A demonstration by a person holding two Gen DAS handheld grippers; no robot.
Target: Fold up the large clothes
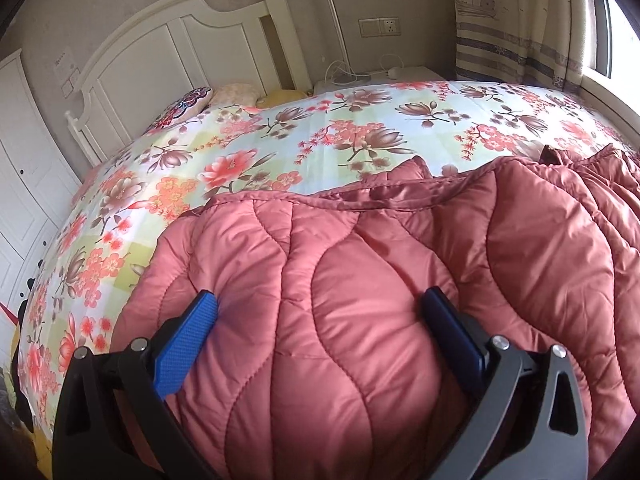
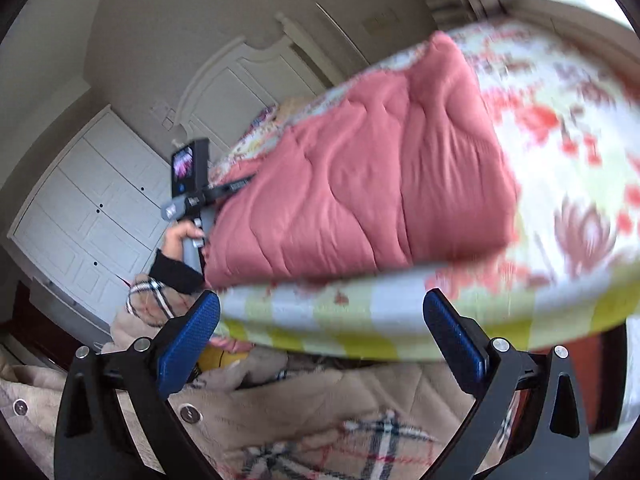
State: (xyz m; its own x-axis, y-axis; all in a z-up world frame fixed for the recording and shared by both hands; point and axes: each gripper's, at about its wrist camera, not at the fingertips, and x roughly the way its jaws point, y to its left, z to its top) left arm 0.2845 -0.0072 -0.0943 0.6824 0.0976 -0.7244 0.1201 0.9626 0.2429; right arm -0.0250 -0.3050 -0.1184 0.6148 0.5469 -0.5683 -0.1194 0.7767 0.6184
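A large pink quilted coat [image 1: 360,280] lies folded on the floral bed sheet [image 1: 240,152]. My left gripper [image 1: 320,300] is open, its blue fingers [image 1: 188,336] pressed against the coat's near bulge on either side, not closed on it. In the right wrist view the coat [image 2: 360,180] lies on the bed, with the left gripper's body [image 2: 192,188] and the hand at its left edge. My right gripper [image 2: 320,312] is open and empty, off the bed's near edge, above a beige coat with plaid trim [image 2: 320,420].
A white headboard [image 1: 168,52] and pillows [image 1: 188,104] are at the bed's far end. A nightstand with cables [image 1: 376,74] and a curtain [image 1: 520,20] stand at the back right. White wardrobe doors [image 2: 92,208] are to the left. The right wrist view is motion-blurred.
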